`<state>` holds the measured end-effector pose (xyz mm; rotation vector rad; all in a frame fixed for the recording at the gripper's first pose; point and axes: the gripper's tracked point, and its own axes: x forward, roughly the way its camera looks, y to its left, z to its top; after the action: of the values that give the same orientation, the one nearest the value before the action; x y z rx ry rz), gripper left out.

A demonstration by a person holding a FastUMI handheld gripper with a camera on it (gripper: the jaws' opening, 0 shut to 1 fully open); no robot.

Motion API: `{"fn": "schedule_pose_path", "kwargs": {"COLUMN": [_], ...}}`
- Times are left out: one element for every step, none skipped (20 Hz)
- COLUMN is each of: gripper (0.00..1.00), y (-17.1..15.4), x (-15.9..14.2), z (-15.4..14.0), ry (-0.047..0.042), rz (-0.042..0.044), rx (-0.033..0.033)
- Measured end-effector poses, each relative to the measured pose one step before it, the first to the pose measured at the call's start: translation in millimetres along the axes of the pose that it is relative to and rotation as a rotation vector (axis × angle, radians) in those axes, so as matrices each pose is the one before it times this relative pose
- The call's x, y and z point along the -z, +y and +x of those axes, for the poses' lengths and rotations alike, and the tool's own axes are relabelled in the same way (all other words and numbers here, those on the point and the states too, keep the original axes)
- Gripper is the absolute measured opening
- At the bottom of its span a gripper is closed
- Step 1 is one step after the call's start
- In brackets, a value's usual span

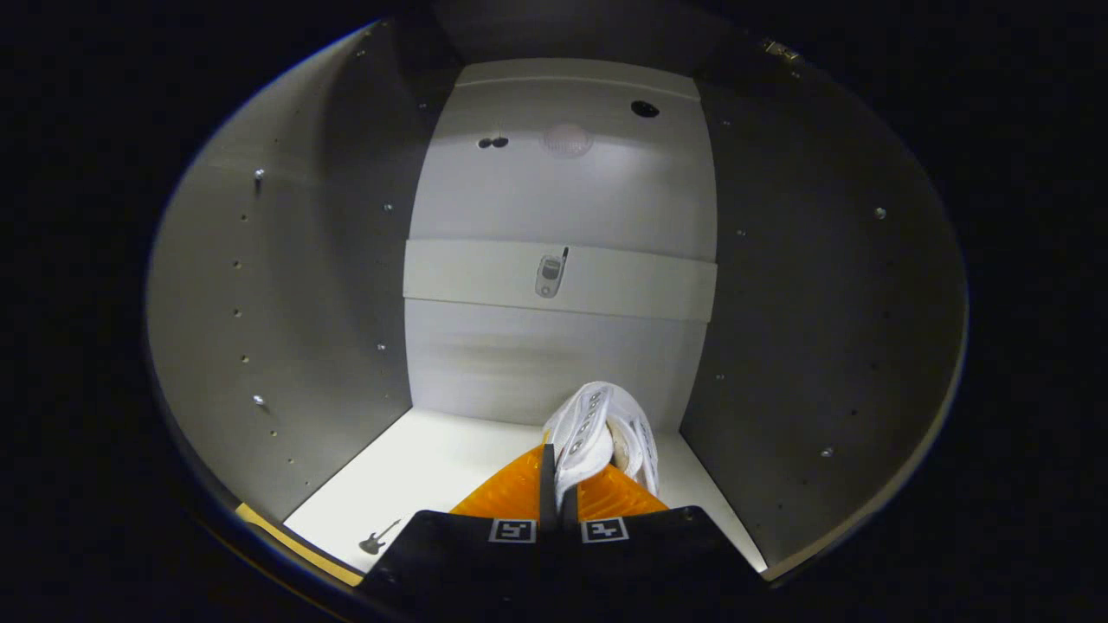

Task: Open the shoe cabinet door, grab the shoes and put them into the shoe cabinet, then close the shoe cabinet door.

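Tongs [559, 480] squeeze tight on a white shoe [597, 433], with both fingers pressing its side. They hold the shoe up inside the shoe cabinet [286, 285], just above the pale bottom shelf [415, 476]. A flat board [632, 290] crosses the back wall beyond the shoe. Small stickers sit on the board and the shelf.

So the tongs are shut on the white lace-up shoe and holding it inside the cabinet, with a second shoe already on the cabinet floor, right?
Not quite. The gripper view shows the tongs shut on the white lace-up shoe inside the pale cabinet, but no second shoe lies on its floor; just a small guitar-shaped sticker.
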<state>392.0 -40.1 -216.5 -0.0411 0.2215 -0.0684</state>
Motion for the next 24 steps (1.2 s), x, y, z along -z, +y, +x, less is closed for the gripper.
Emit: {"fn": "schedule_pose_path", "kwargs": {"gripper": [0.04,0.04,0.04,0.04,0.04,0.04,0.04,0.04,0.04,0.04,0.04,0.04,0.04,0.04,0.04,0.06,0.06,0.13,0.16,0.17,0.24,0.31,0.33,0.41], "y": [0.87,1.27,2.53,0.63,2.10,2.49,1.87,0.52,-1.32,-2.91,0.69,-0.51,0.05,-0.45,0.01,-0.19,-0.19,0.11,-1.09,-0.91,2.04,0.26,1.98,3.19], "x": [4.79,3.57,1.54,2.61,-0.15,0.55,3.35,4.31,5.72,0.58,1.53,1.62,1.37,0.97,0.39,0.10,2.37,-0.28,0.13,1.89,1.47,-1.50,0.87,0.31], "z": [5.27,3.84,3.19,0.67,0.96,-0.05,0.63,2.30,2.99,1.89,0.14,1.87,-0.56,-0.69,-0.26,-0.75,1.87,-2.78,-0.44,-2.41,-2.86,-4.22,-2.66,-4.36], "ry": [0.00913,0.00584,-0.00337,0.00930,-0.00235,-0.00144,0.00696,0.01559,0.02028,0.00850,0.01238,0.01191,0.00416,0.00549,0.00362,0.00337,0.00716,0.00097,0.00257,0.00056,0.00026,-0.00667,-0.00097,0.00089], "rz": [-0.00284,-0.00492,-0.00709,-0.01102,-0.00852,-0.00537,-0.00192,0.00391,0.01091,0.02204,0.02996,0.01416,-0.00198,-0.00744,-0.00456,0.00212,0.00249,0.00254,0.00549,-0.00413,-0.00783,-0.01111,-0.00749,0.00129], "rx": [-0.00411,-0.00696,-0.00998,-0.00365,-0.00512,-0.01042,-0.00744,-0.00190,0.00273,0.00748,-0.00457,0.00218,0.00480,0.00727,0.00778,0.00499,0.00673,0.00231,0.00037,0.00789,-0.00875,-0.00207,0.00215,-0.00679]}}
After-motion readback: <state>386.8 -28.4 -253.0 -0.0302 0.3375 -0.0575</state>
